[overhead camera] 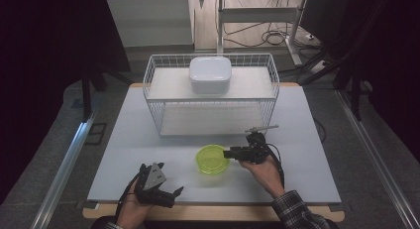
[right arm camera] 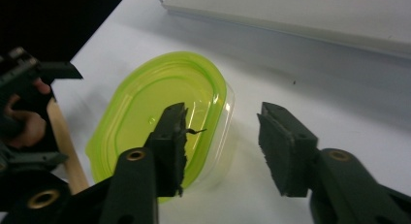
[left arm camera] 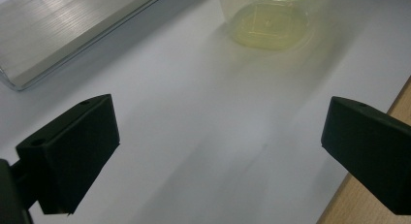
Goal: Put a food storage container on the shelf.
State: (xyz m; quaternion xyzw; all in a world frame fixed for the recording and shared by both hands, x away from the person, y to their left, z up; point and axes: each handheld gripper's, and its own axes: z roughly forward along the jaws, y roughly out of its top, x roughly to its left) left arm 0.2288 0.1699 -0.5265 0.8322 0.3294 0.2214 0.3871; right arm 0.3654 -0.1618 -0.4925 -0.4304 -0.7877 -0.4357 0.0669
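From the high view, the green-lidded container [overhead camera: 212, 159] sits on the white table [overhead camera: 124, 140], in front of the wire basket [overhead camera: 211, 97] that carries a white box [overhead camera: 210, 74] on its top shelf; the right gripper [overhead camera: 229, 153] reaches the container's right edge, while the left gripper [overhead camera: 173, 197] rests near the table's front edge, well apart from it. In the left gripper view, the jaws are spread wide over bare table, the container [left arm camera: 269, 18] lying farther off. In the right gripper view, the jaws stand partly apart, straddling the container's rim [right arm camera: 220, 112], one over the lid, one outside; neither pad presses on it.
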